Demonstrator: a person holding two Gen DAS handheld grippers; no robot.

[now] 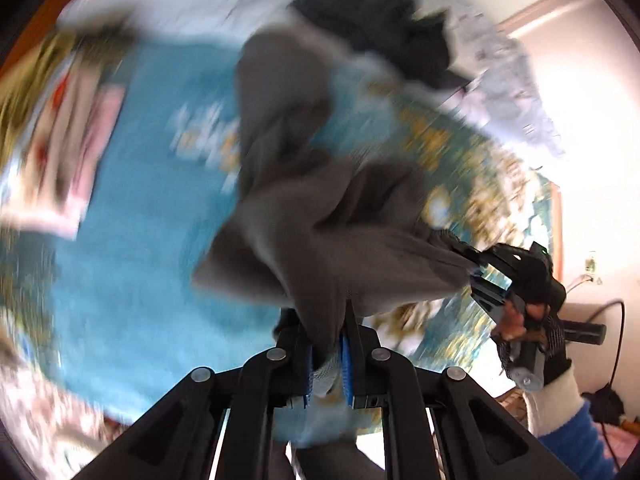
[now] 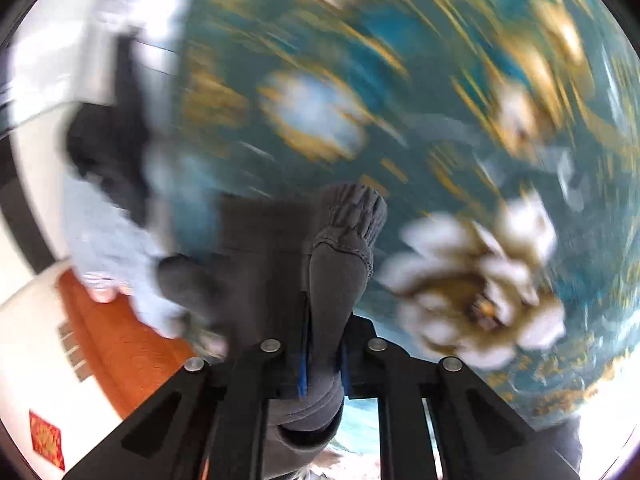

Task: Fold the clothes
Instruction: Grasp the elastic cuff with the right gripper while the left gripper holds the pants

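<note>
A teal bedspread [image 1: 132,240] with gold and white flowers fills most of the left wrist view, blurred by motion, and a stack of printed paper or cloth [image 1: 68,132] in red, pink and yellow lies at its far left edge; what it is cannot be told. Near the top centre a dark garment [image 1: 384,28] sits in a heap, with a pale grey patterned cloth [image 1: 516,92] just to its right. A white wall [image 1: 592,168] closes the right side, with a socket and a black cable near the lower right. The grey garment [image 1: 320,216] runs down the middle of this view, bunched and lifted off the bedspread. The left gripper [image 1: 328,356] at the bottom centre is clamped on one part of it, the cloth pinched between the blue pads. At the right the right gripper [image 1: 476,268] bites another end of the same garment, held by a gloved hand [image 1: 536,320] above a white and blue sleeve [image 1: 568,420]. In the right wrist view an orange floor strip [image 2: 116,344] and white wall show at lower left, the flowered bedspread fills the rest, and the garment's ribbed cuff [image 2: 356,208] stands up at the centre, squeezed between the closed jaws.
</note>
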